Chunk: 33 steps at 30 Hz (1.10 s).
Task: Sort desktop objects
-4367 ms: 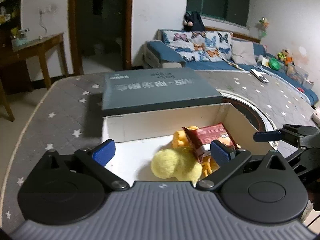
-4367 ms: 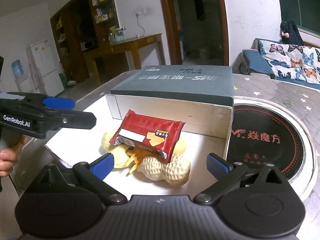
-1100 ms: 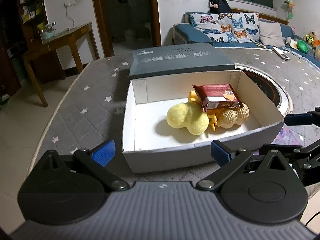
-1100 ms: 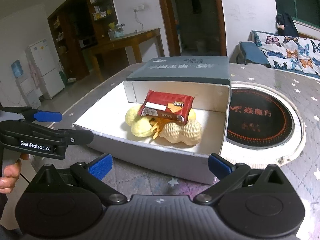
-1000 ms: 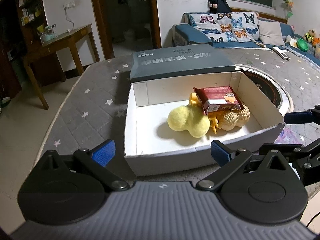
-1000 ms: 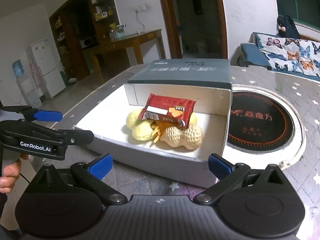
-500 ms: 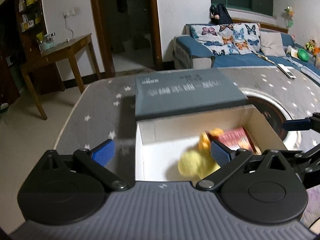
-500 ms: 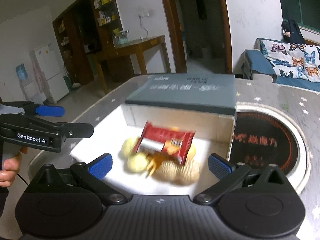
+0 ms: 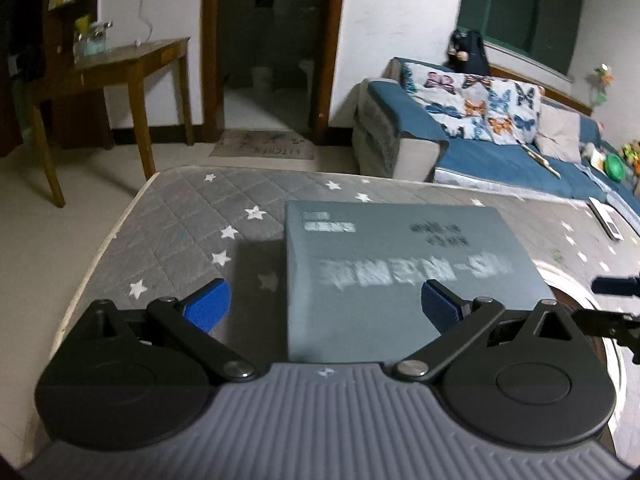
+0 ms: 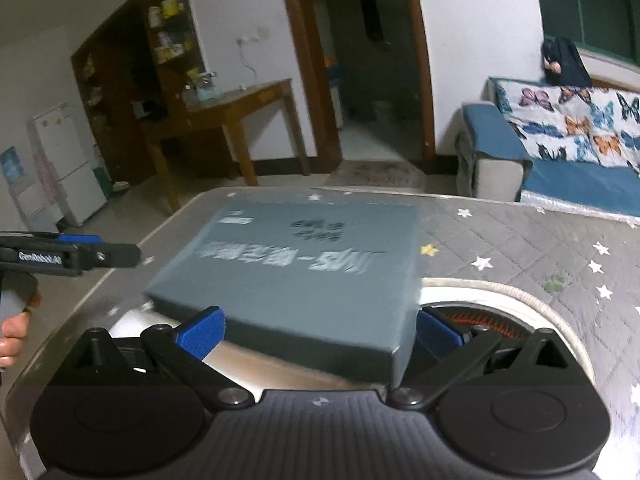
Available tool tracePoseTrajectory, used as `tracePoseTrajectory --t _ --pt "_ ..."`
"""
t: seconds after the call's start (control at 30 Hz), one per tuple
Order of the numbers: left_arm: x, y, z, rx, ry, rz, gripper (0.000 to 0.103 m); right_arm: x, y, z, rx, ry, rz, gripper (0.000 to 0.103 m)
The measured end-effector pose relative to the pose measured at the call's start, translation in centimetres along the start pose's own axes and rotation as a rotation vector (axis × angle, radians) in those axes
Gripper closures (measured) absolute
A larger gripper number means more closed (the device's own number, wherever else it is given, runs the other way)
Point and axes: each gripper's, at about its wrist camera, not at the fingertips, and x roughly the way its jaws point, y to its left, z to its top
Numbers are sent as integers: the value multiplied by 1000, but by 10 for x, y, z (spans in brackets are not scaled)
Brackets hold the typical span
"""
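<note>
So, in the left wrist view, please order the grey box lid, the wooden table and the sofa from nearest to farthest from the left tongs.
1. Grey box lid: directly ahead, between the open left tongs.
2. Sofa: right side, beyond the tabletop.
3. Wooden table: far left, by the wall; close to the sofa in depth, so this order is uncertain.

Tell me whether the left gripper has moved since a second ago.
Yes. The left gripper has advanced toward the grey lid, which now fills its view.

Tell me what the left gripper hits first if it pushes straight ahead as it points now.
Most likely the grey box lid: it lies dead ahead between the open fingers of the left gripper. The frame is blurred, so depth is uncertain; it may skim over the top.
</note>
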Motion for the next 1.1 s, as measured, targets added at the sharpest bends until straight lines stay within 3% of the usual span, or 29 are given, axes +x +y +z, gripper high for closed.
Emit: tracePoseTrajectory --t 0.17,0.33,0.93,1.1 --pt "40 21 5 -79 62 -31 2 40 -31 19 50 42 -6 0" --pt "66 34 1 -154 120 -83 2 69 -55 16 134 74 51 0" --pt "97 33 -12 -192 193 -209 2 111 -80 6 215 151 140 0" --pt "94 27 -9 -168 175 -187 2 110 -75 6 201 148 145 0"
